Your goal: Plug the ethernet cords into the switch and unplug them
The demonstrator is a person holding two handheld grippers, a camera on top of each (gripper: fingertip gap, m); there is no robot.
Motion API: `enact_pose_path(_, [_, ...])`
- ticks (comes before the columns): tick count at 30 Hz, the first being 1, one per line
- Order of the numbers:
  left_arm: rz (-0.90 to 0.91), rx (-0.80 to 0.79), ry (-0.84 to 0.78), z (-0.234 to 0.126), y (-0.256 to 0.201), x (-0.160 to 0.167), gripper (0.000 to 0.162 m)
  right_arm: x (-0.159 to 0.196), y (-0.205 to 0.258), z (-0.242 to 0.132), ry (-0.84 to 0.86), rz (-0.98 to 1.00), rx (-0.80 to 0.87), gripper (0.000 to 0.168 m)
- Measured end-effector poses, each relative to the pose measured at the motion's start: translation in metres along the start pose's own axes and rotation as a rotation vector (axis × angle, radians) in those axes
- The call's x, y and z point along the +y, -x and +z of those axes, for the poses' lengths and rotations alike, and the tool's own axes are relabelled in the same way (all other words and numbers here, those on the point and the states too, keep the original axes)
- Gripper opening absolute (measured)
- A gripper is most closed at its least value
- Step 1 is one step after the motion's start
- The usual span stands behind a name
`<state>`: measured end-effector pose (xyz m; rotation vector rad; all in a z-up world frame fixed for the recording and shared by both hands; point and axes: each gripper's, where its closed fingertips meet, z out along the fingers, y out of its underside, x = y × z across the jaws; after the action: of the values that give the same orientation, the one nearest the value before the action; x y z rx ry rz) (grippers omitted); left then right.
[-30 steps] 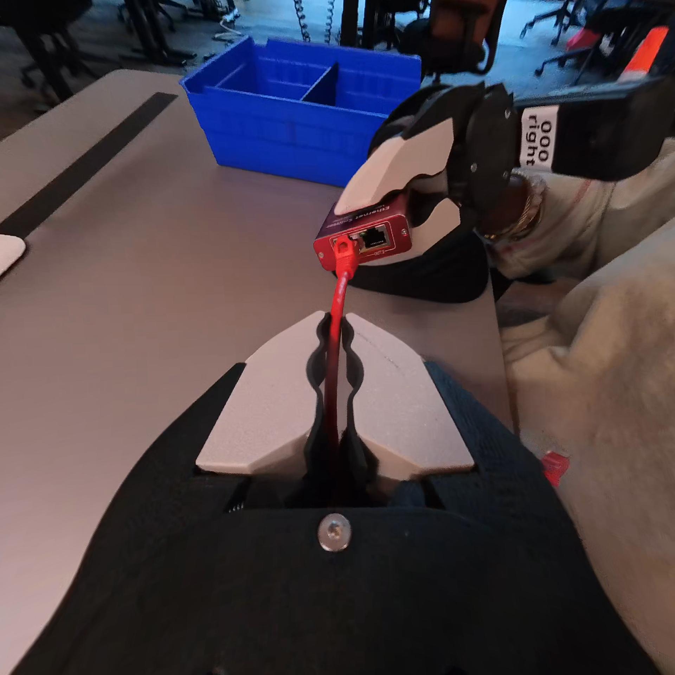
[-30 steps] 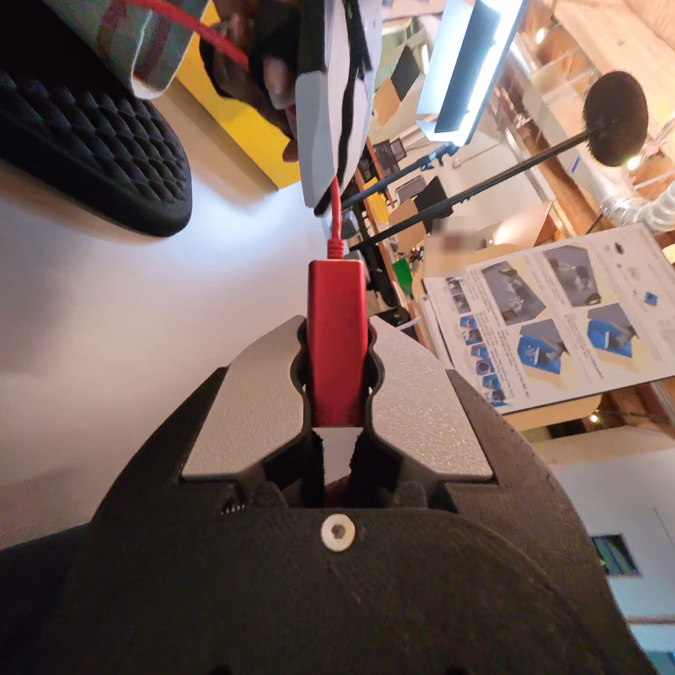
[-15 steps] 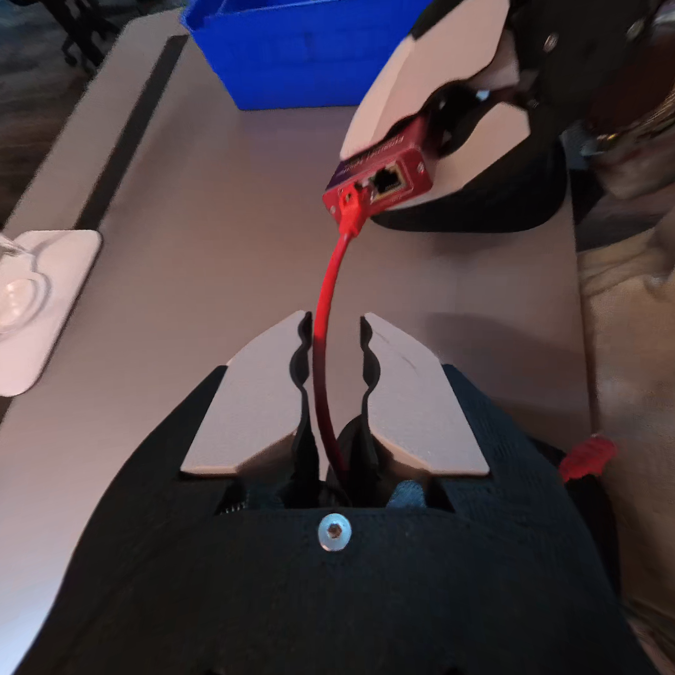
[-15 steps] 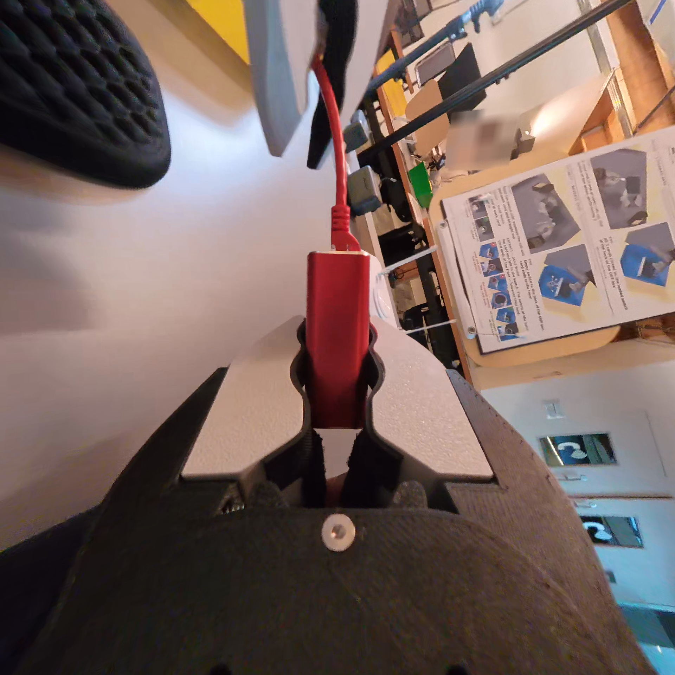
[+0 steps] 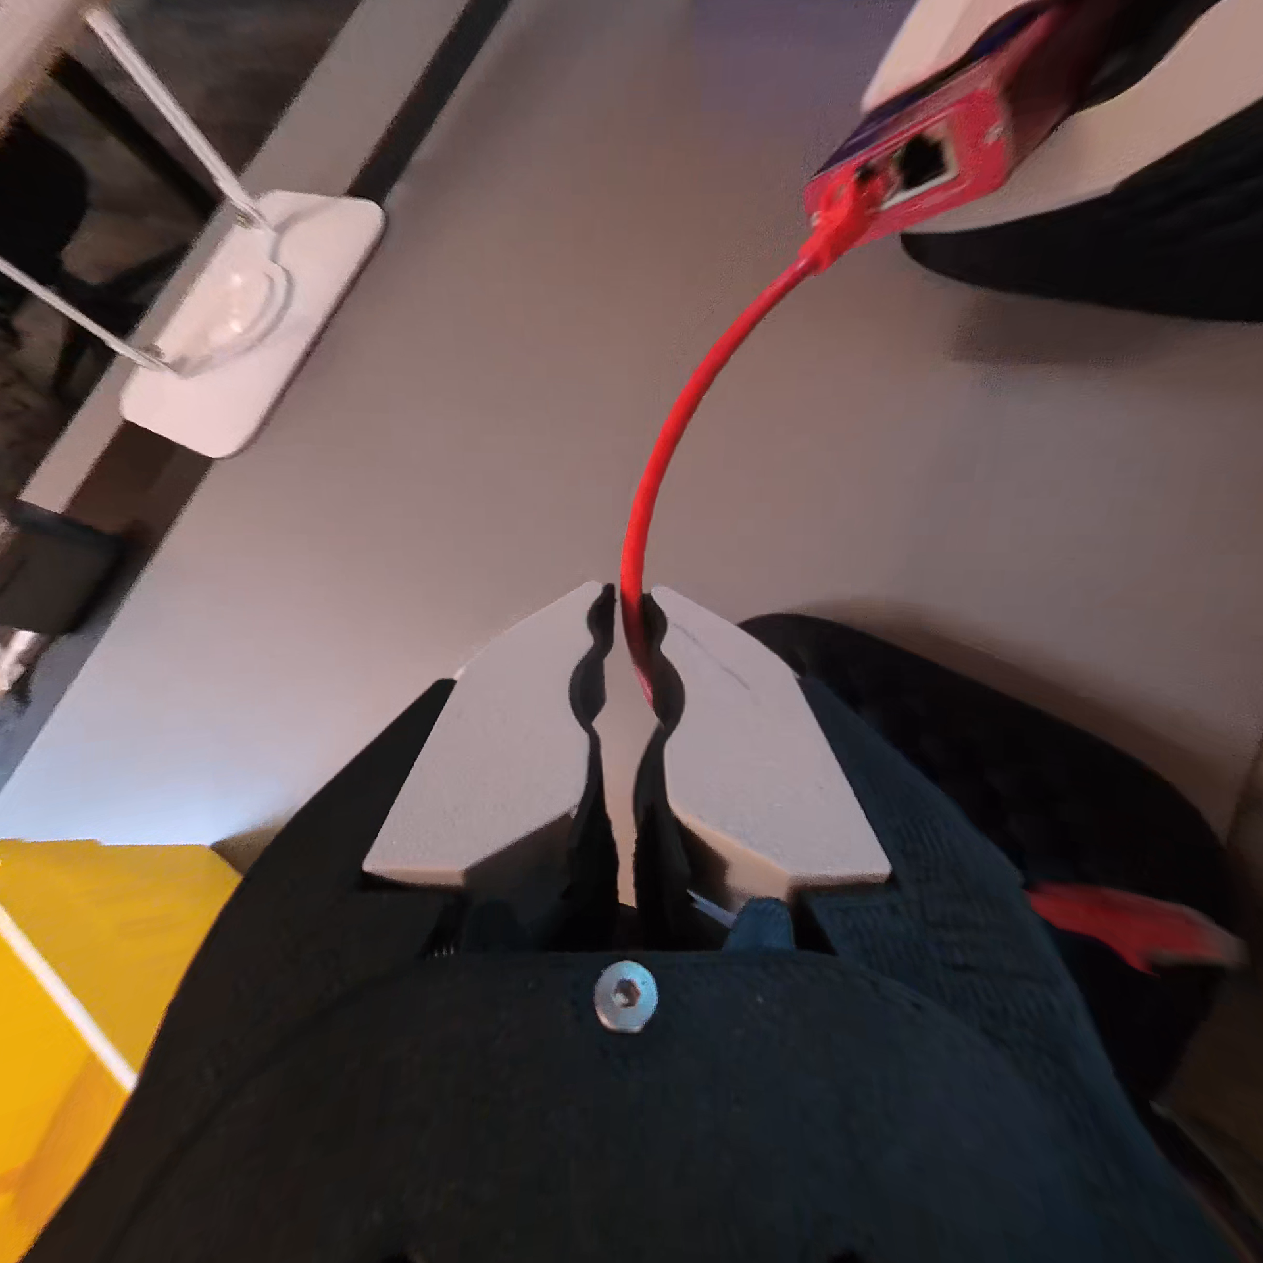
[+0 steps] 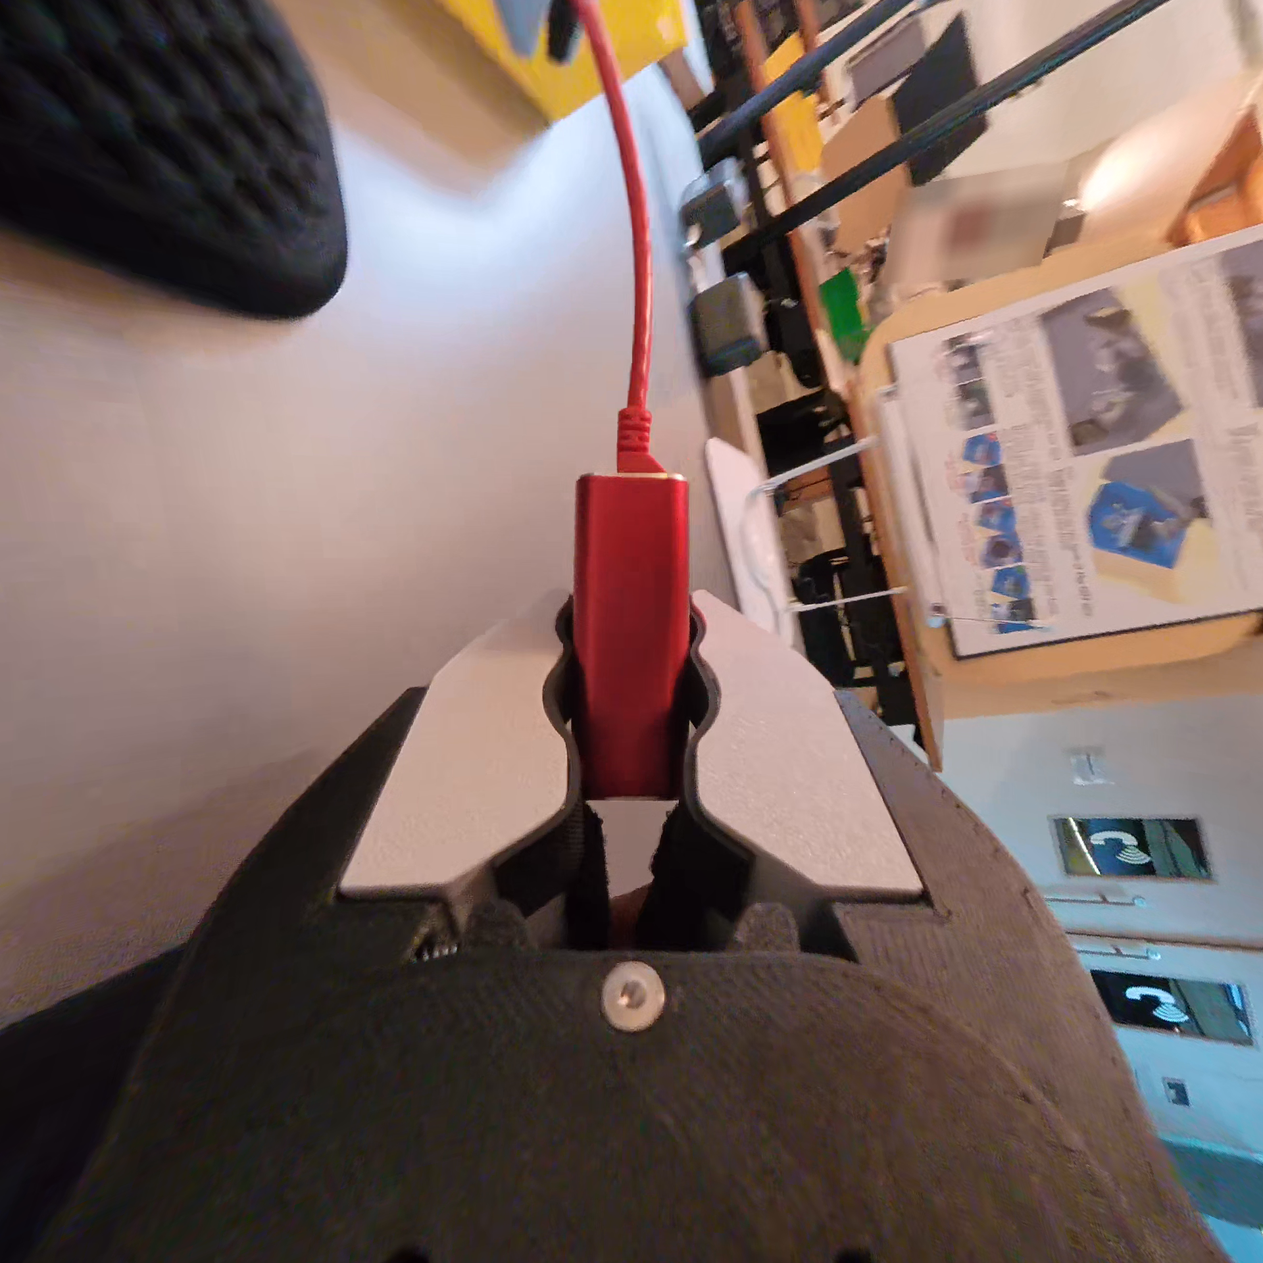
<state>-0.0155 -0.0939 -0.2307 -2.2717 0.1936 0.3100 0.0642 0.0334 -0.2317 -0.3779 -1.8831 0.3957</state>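
Trouble first: the red cord (image 5: 673, 437) could pop out of the switch (image 6: 632, 635) when I do not want it to. My left gripper (image 5: 627, 594) has the cord between its tips, and the cord bends in a curve up to the switch at 1 o'clock. If I tug sideways, the little clip on the plug (image 5: 830, 225) may bend or snap, since a plug likes a straight pull. The thin cord could also slide through my tips, because it is smooth and round. The switch may twist in my right gripper (image 6: 630, 605) if I pull hard, as only its back part is held.

My left jaws are very narrow, with the cord in the gap at the tips. I cannot tell if they truly pinch it or just sit around it. My right jaws are closed on the switch and hold it tight by its 2 long sides.

The switch is a small red metal box, held up above the gray table (image 5: 478, 342). In the left view it sits at 1 o'clock, with 2 ports on its face. The plug fills 1 port, and the other port (image 5: 922, 160) is open and dark. In the right view the switch points to 12 o'clock, and the cord runs on up from it. A blurry red thing (image 5: 1134, 922) at 4 o'clock may be the other plug.
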Motion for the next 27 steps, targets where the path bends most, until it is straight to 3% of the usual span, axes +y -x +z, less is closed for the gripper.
enact_pose_path(9, [0.076,0.015,0.206,0.028,-0.015,0.037,0.007,0.028,0.054,0.024,0.089,-0.059,-0.153,0.029])
enact_pose_path(21, [-0.072,0.037,0.068,0.023,-0.020,0.026,0.012,0.050,0.067,0.024,0.145,-0.014,-0.230,0.030])
enact_pose_path(27, [-0.101,0.031,0.052,0.020,-0.026,0.030,0.016,0.050,0.067,0.016,0.158,0.020,-0.271,0.040])
